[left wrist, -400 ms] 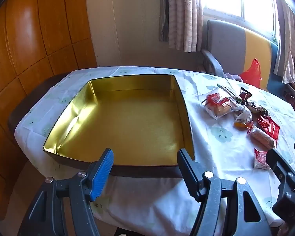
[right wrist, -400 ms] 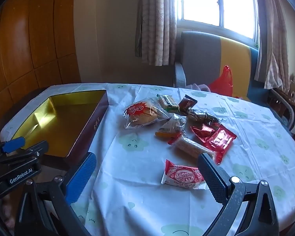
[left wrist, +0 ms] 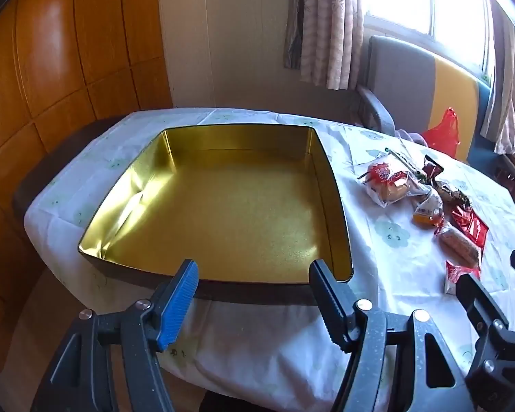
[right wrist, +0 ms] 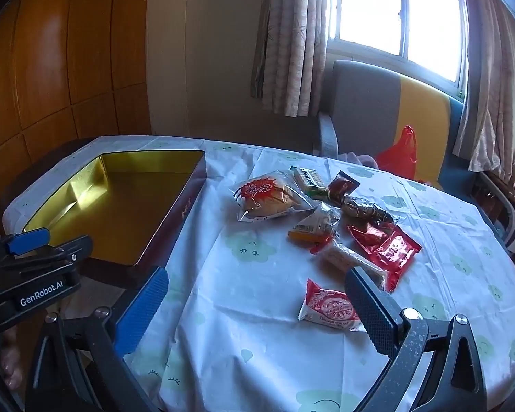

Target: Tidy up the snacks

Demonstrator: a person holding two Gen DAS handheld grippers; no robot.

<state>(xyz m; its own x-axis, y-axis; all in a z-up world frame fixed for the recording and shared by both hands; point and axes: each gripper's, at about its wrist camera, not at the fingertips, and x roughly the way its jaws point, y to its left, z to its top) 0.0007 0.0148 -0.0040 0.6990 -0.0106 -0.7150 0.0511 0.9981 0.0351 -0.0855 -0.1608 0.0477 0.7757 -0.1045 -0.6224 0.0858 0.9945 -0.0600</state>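
A gold-lined metal tin (left wrist: 333,206) stands open and empty on the table's left; it also shows in the right wrist view (right wrist: 189,206). Several wrapped snacks lie in a loose heap to its right: a bun in clear wrap (right wrist: 267,195), red packets (right wrist: 391,247), a small red-and-white packet (right wrist: 329,305) nearest me. My left gripper (left wrist: 254,295) is open and empty just before the tin's near wall. My right gripper (right wrist: 257,309) is open and empty, low over the cloth, with the red-and-white packet beside its right finger.
A round table with a white patterned cloth (right wrist: 243,274). A grey and yellow armchair (right wrist: 377,110) with a red bag (right wrist: 398,154) stands behind it by the window. Wooden panelling (left wrist: 51,86) is on the left.
Both grippers have edged slightly forward toward the table. Nothing on the table has moved.
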